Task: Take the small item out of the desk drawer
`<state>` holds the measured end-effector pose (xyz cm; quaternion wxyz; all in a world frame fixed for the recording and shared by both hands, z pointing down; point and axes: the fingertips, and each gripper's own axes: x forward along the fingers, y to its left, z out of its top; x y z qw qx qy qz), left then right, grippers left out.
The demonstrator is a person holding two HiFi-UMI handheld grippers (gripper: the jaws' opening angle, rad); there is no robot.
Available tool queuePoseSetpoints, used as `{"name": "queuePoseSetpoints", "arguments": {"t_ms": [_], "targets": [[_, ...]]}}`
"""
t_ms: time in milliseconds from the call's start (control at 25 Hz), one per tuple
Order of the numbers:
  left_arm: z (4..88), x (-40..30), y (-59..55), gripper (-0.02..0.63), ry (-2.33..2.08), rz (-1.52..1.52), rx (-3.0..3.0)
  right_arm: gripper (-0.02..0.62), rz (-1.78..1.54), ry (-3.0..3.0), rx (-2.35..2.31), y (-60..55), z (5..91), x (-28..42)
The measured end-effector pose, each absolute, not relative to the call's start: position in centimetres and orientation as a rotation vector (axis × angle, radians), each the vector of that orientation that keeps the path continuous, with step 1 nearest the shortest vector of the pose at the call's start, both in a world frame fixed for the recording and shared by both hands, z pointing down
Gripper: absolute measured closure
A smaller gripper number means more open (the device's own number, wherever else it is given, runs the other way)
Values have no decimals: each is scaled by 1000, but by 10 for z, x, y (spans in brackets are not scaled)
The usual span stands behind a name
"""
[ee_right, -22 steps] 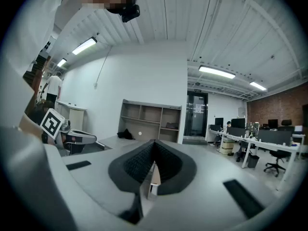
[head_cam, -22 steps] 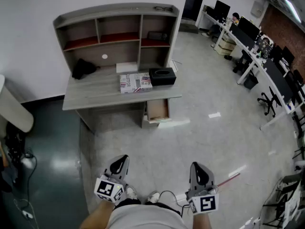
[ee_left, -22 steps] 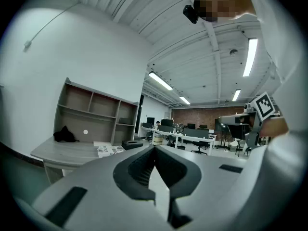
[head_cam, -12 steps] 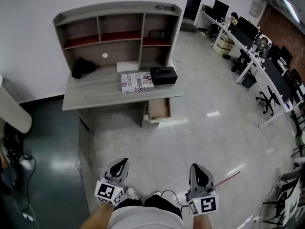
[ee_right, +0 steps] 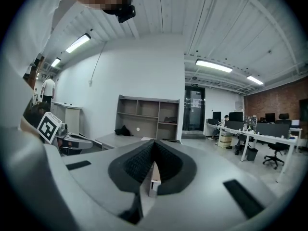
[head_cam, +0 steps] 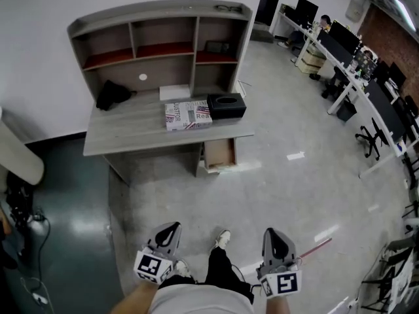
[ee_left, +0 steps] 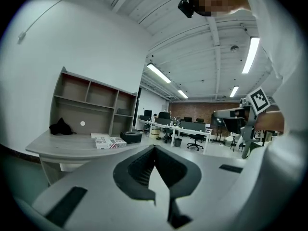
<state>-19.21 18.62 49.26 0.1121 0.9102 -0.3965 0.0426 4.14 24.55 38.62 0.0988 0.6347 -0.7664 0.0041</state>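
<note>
Office floor stretches between the person and a desk set against the white wall. Under the desk's right end the drawer [head_cam: 218, 152] stands pulled out. The small item should be inside, but nothing can be made out on its brownish bottom from this far. Above it, the worktop [head_cam: 124, 133] carries a patterned box [head_cam: 188, 114] and a black box [head_cam: 226, 105] side by side. Well apart from the desk, low by the person's legs, the left hand-held gripper [head_cam: 169, 229] and right hand-held gripper [head_cam: 272, 233] each have their jaws together, with nothing between them. The likely risk is a blind reach: with the item's place unknown, closed jaws could knock it deeper or strike the drawer front. The drawer's back part is hidden under the worktop.
</note>
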Motion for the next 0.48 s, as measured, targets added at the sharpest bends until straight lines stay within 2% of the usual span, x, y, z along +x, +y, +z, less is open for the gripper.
{"name": "queuePoseSetpoints", "arguments": {"t_ms": [480], "targets": [[485,-82,65,588,-1301,143,2644,575,12,-2398,1761,88,389,155]]}}
